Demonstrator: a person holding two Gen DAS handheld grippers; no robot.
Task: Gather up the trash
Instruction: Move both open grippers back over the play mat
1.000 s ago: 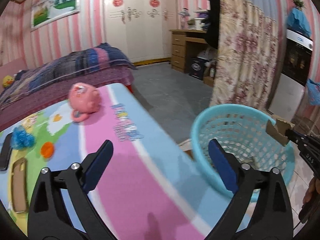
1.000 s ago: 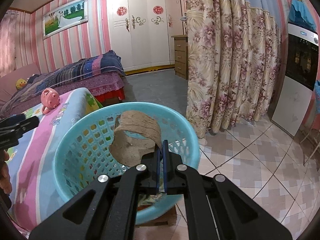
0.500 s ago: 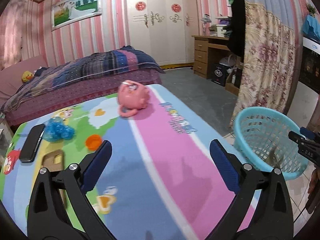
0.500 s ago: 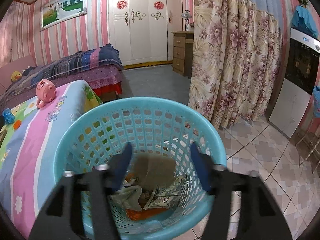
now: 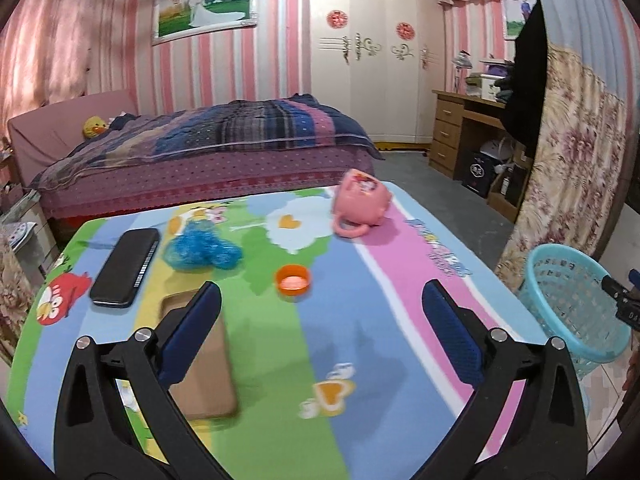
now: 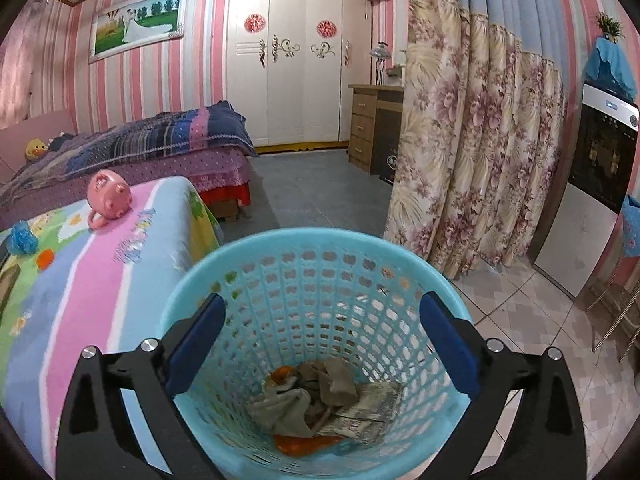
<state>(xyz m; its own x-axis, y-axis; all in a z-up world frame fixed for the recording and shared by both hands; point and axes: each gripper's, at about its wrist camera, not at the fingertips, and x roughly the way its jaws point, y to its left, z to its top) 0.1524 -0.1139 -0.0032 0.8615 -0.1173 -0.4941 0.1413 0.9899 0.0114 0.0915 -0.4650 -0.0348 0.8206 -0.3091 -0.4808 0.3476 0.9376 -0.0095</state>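
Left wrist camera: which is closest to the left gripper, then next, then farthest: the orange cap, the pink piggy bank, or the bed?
Nearest the left gripper first:
1. Orange cap, on the mat just ahead of the fingertips.
2. Pink piggy bank, near the mat's far edge, a bit right.
3. Bed, behind the table, by the striped wall.

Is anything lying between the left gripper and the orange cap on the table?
Nothing visible. The left gripper is open above bare cloth, and the orange cap sits just ahead between its fingers' line. The brown case lies under the left finger, off to the side.
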